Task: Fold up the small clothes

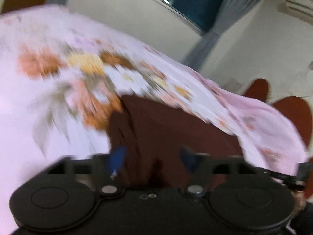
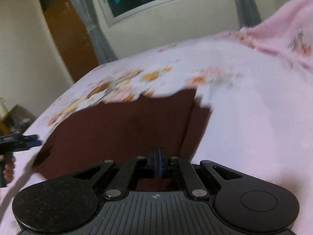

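A pale pink bedsheet with orange and yellow flower print (image 2: pixel 244 117) fills both views, blurred by motion. On it lies the dark maroon cloth garment (image 2: pixel 121 129), a flat, roughly rectangular piece reaching from the centre toward 6 o'clock in each view. The left gripper (image 1: pixel 154 156) has its blue-tipped fingers (image 1: pixel 117 158) spread wide above the maroon cloth, gripping nothing. The right gripper (image 2: pixel 159 162) has its fingers pressed together (whether fabric is pinched between them cannot be told). A brown wooden door (image 2: pixel 66 31) stands at 10 o'clock.
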Available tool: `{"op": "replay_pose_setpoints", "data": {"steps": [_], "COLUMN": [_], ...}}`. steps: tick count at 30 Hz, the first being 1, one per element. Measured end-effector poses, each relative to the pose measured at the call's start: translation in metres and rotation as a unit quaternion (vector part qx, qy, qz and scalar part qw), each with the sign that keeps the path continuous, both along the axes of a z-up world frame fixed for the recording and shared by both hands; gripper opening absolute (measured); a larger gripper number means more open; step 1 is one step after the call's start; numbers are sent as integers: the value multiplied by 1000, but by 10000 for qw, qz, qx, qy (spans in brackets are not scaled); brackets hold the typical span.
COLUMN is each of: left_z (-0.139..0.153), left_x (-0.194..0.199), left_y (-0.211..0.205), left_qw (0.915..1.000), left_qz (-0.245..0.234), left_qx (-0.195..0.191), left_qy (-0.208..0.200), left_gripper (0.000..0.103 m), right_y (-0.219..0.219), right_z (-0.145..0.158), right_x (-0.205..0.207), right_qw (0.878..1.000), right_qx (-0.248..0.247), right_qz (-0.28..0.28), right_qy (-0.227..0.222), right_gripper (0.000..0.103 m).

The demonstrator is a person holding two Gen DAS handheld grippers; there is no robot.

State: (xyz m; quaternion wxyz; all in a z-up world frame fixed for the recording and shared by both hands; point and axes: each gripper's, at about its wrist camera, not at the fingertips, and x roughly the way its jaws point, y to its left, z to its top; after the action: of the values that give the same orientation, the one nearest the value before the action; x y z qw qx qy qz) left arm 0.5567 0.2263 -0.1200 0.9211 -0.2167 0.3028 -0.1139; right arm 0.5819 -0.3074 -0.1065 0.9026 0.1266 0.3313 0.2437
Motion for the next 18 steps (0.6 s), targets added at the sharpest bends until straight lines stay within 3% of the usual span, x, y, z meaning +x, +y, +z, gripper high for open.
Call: {"op": "replay_pose_setpoints", "data": {"steps": [2, 7, 14, 15, 17, 18], "left_z": [4, -7, -32, -33, -35, -36], "left_x": [27, 91, 123, 123, 124, 125], "left_y": [1, 12, 7, 7, 5, 2], "left_qw": [9997, 9991, 9978, 9978, 9980, 9975], "left_qz": [15, 14, -122, -138, -99, -81], "left_qx": [235, -108, 44, 26, 130, 279], "left_qy": [-38, 405, 650, 645, 603, 638], "left_gripper": [71, 65, 65, 65, 57, 56], "right_y": [-3, -13, -29, -30, -32, -29], "right_z": [-2, -12, -25, -25, -26, -25], "right_x": [31, 100, 124, 122, 118, 116], "right_qw": [9995, 9969, 9937, 9935, 9923, 9935], "right_qx": [65, 224, 455, 493, 566, 407], "right_qz": [-265, -602, -880, -886, -975, -969], "right_qy": [143, 463, 530, 519, 511, 433], "right_gripper": [3, 3, 5, 9, 59, 61]}}
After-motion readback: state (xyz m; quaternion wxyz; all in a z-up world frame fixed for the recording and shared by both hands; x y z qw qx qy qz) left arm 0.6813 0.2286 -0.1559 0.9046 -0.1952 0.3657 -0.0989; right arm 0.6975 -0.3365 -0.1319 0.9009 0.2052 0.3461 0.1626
